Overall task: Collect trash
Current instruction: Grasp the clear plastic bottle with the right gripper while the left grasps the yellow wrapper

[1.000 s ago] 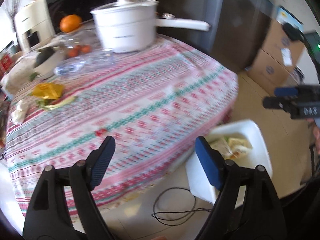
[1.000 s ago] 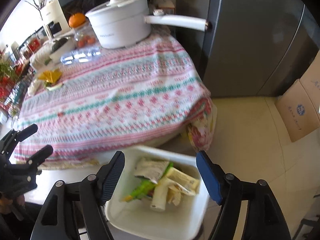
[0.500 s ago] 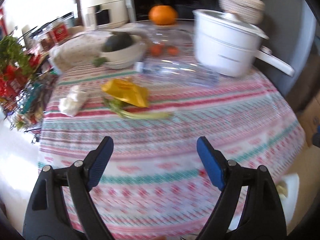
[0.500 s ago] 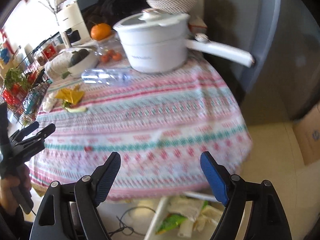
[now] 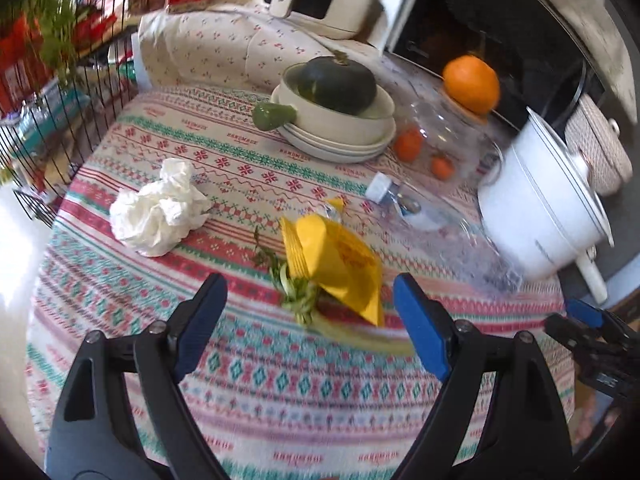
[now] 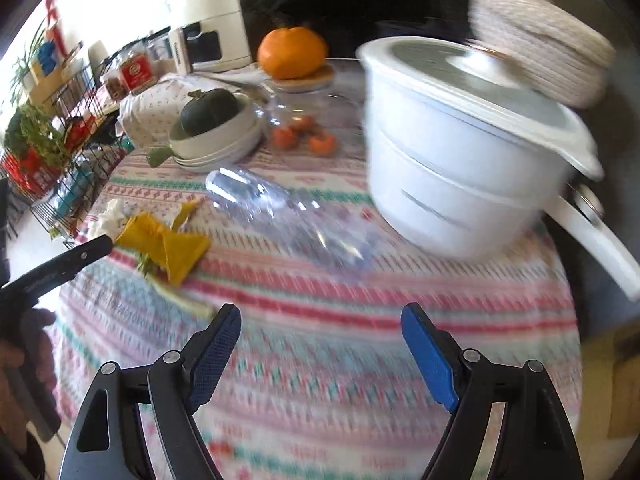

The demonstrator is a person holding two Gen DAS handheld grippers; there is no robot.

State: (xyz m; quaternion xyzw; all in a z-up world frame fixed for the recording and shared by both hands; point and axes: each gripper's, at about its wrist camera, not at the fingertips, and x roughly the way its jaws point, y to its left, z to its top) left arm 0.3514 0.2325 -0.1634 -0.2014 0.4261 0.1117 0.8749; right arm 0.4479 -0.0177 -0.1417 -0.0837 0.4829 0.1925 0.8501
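Both views have swung off the floor bin onto the patterned-cloth counter, so a fresh pickup looks due: left tongs spread empty, angled down just short of the yellow crumpled wrapper, right tongs likewise spread before the clear plastic bottle.

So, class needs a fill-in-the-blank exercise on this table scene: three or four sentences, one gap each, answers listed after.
1. The crumpled white paper tissue lies on the patterned ____.
2. The dark green squash sits in a cream ____.
3. The clear plastic bottle lies on its ____.
4. The left gripper has open fingers above the ____ crumpled wrapper.

Missing words: tablecloth; bowl; side; yellow
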